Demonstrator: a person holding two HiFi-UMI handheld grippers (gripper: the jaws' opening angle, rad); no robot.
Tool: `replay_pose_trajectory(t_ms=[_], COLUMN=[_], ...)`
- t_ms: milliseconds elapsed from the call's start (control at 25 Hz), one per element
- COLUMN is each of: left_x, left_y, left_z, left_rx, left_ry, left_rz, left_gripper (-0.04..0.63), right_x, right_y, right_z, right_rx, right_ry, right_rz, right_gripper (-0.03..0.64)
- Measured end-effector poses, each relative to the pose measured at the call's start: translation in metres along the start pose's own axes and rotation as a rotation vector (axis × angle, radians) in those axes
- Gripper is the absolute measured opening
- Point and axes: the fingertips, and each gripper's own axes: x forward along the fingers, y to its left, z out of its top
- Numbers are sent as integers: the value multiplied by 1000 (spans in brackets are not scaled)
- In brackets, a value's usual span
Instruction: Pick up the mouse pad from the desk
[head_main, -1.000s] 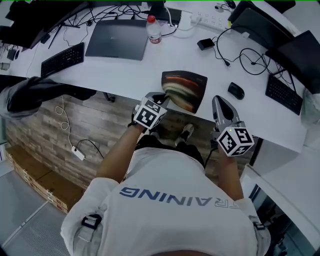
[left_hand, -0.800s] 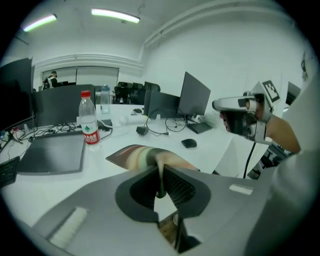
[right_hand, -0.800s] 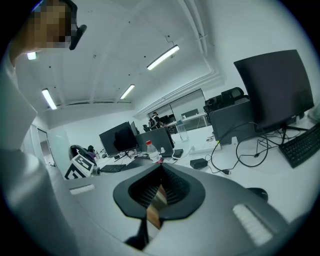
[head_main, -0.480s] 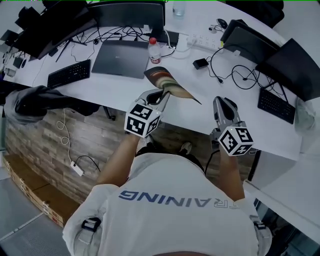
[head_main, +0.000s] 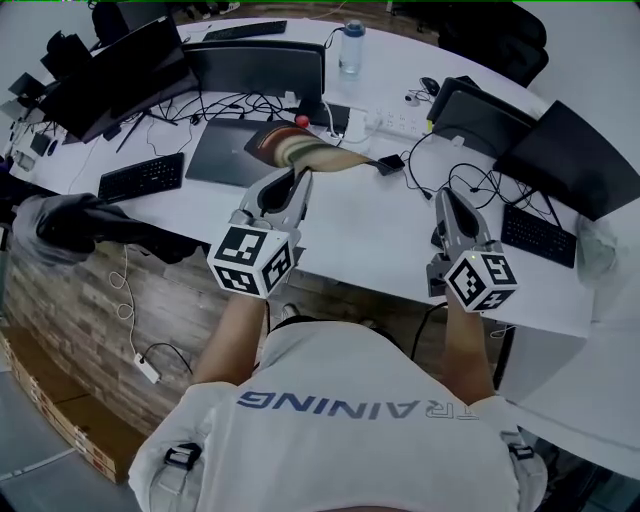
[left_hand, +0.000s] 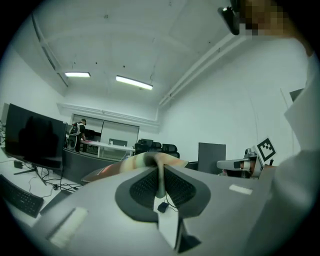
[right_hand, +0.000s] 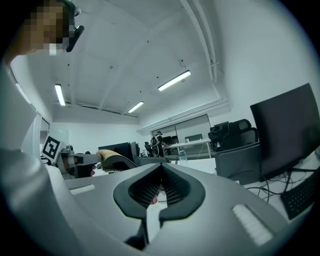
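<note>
At upper centre of the head view, the left gripper (head_main: 299, 180) pinches the mouse pad (head_main: 322, 155) clear of the desk (head_main: 370, 230), the right gripper (head_main: 446, 198) closed, empty; pickup seems done, needing only a steady hold.

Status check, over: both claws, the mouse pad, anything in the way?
Left claw shut on the mouse pad, pad hanging clear of the desk. Right claw shut, empty. Nothing blocking.
</note>
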Motion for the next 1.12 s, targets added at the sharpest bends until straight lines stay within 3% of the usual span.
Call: replay_pose_trajectory(t_ms=[240,1120], left_x=[-6,-8], left_y=[5,6], left_z=[25,15], left_rx=[15,1], left_ry=[-79,-49], left_rz=[35,1], left_gripper=[32,32], right_x=[-1,9], right_y=[9,28], right_z=[31,28], right_rx=[-67,-86], right_ry=[-74,-71], right_rz=[19,85], right_gripper=[8,11])
